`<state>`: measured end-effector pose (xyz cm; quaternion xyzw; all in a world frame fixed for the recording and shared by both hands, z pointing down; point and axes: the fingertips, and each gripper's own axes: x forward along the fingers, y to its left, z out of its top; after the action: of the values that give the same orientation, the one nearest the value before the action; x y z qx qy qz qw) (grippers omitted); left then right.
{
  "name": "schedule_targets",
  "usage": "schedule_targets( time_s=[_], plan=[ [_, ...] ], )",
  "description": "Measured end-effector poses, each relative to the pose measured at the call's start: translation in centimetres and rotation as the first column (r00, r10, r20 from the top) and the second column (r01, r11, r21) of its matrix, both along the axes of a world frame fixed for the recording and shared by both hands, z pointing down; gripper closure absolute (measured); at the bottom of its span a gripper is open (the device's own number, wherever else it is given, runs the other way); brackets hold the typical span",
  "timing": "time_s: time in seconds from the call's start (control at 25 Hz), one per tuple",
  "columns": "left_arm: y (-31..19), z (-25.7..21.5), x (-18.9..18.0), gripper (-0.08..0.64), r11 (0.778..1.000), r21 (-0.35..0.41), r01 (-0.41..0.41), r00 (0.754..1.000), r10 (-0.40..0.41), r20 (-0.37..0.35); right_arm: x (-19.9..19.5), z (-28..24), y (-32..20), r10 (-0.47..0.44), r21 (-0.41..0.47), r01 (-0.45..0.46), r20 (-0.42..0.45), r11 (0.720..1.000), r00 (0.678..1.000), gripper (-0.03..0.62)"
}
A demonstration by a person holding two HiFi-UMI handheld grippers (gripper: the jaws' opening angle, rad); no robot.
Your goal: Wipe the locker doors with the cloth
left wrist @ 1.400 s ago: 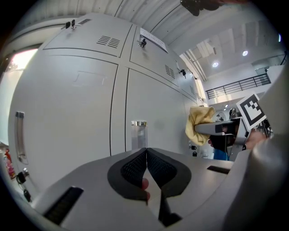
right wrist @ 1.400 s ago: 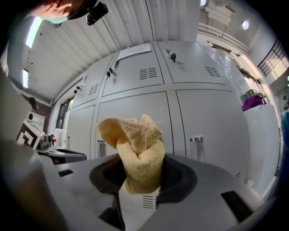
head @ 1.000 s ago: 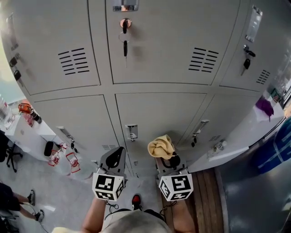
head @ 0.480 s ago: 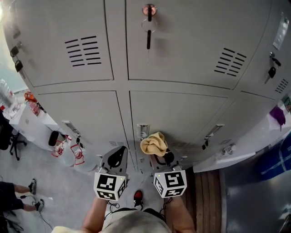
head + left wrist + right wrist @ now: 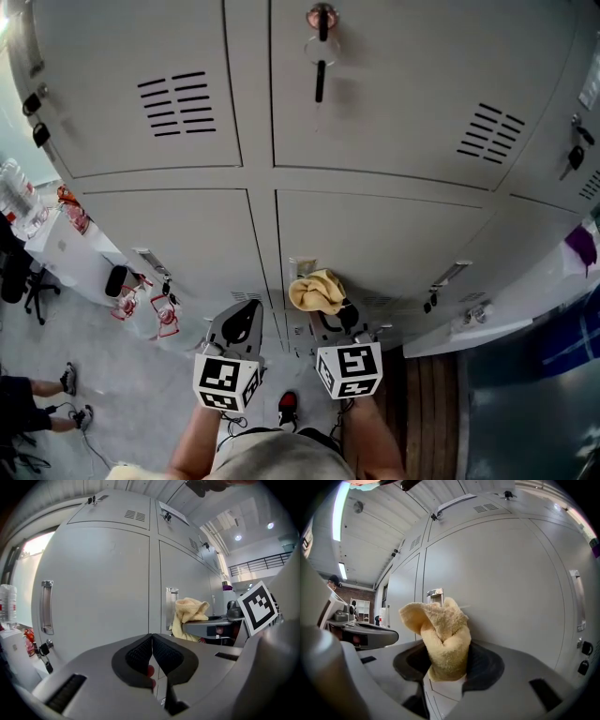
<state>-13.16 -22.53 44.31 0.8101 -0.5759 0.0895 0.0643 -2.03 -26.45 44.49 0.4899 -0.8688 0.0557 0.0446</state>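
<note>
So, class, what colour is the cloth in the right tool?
Pale yellow; the cloth shows best in the right gripper view, clamped in the right tool.

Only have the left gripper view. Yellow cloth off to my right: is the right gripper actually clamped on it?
Observer: Yes. The right gripper view shows the right gripper with its jaws shut on the yellow cloth, and the bunched end stands up above them.
Operator: Any keys up there to snag on?
Observer: The head view shows a key hanging from the lock of the upper middle door, straight above the cloth.
Operator: Anyone else nearby?
Observer: The head view shows a person's legs on the floor at the far left, apart from the lockers.
</note>
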Motion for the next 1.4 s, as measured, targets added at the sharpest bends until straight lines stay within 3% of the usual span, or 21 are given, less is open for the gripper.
schedule_targets(
  time_s=[0.76,1.4],
  plan=[
    [-0.1,-0.3,2.0,0.537,0.999,0.007,-0.036,0.999,0.036,-0.008,2.0,0.3,-0.1,0.036,-0.007,-0.036,-0.009,0.999,0.999,0.408],
    [-0.7,-0.4,4.9,0.537,0.994,0.010,-0.112,0.993,0.113,-0.018,9.8,1.1,-1.0,0.209,-0.037,-0.210,-0.020,0.977,0.978,0.405]
  ],
)
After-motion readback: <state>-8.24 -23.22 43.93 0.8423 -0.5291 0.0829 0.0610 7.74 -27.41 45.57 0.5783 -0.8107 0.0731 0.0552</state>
